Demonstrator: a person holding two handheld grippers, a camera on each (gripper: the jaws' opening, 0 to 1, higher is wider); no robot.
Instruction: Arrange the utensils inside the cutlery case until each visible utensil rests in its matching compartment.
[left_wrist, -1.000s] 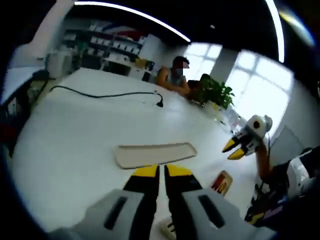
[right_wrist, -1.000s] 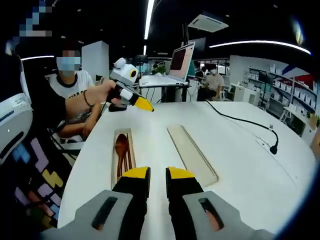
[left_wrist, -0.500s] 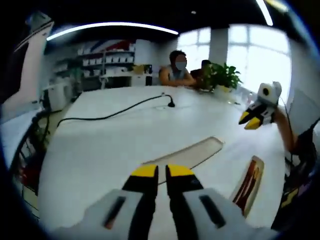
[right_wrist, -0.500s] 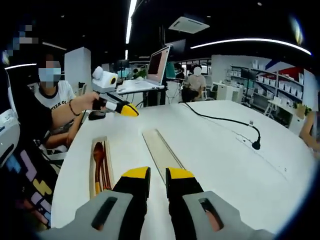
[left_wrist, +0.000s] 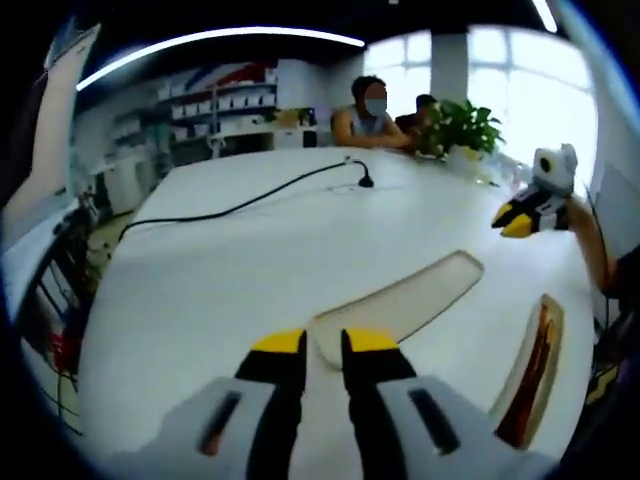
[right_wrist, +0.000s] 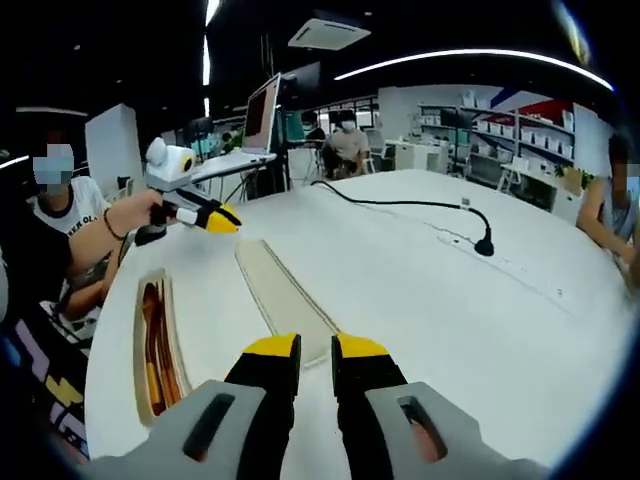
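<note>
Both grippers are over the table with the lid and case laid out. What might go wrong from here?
1. The lid lies flat on the table just ahead of the left gripper; a low approach may push it rather than grasp it.
2. The case with its utensils sits near the table edge, so a nudge might tip it off.
</note>
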